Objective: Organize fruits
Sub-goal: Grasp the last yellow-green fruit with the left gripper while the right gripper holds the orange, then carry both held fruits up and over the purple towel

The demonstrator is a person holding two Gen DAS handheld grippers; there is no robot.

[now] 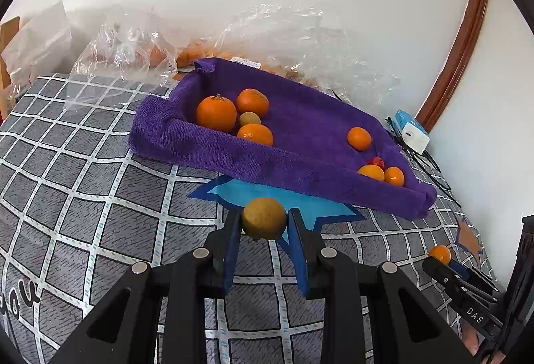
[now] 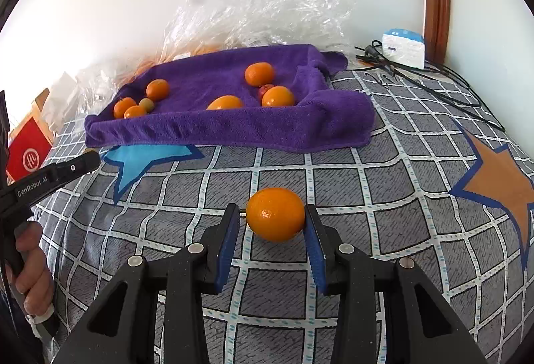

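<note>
A purple towel tray (image 1: 260, 160) lies on the bed and holds several oranges (image 1: 216, 113), a greenish fruit (image 1: 250, 119) and a small red fruit (image 1: 377, 161). It also shows in the right wrist view (image 2: 233, 127). My left gripper (image 1: 264, 223) is shut on a yellow-green fruit (image 1: 264, 217), just in front of the tray's near wall. My right gripper (image 2: 273, 220) holds an orange (image 2: 275, 219) between its blue pads; the right pad touches it, the left pad stands a sliver off. That gripper also shows in the left wrist view (image 1: 444, 260).
The bed cover (image 2: 367, 183) is a grey check with blue and orange stars. Crumpled clear plastic bags (image 1: 300, 40) lie behind the tray against the wall. A white-blue box (image 2: 404, 48) and black cables (image 2: 434, 80) sit at the right. A red box (image 2: 28, 153) stands left.
</note>
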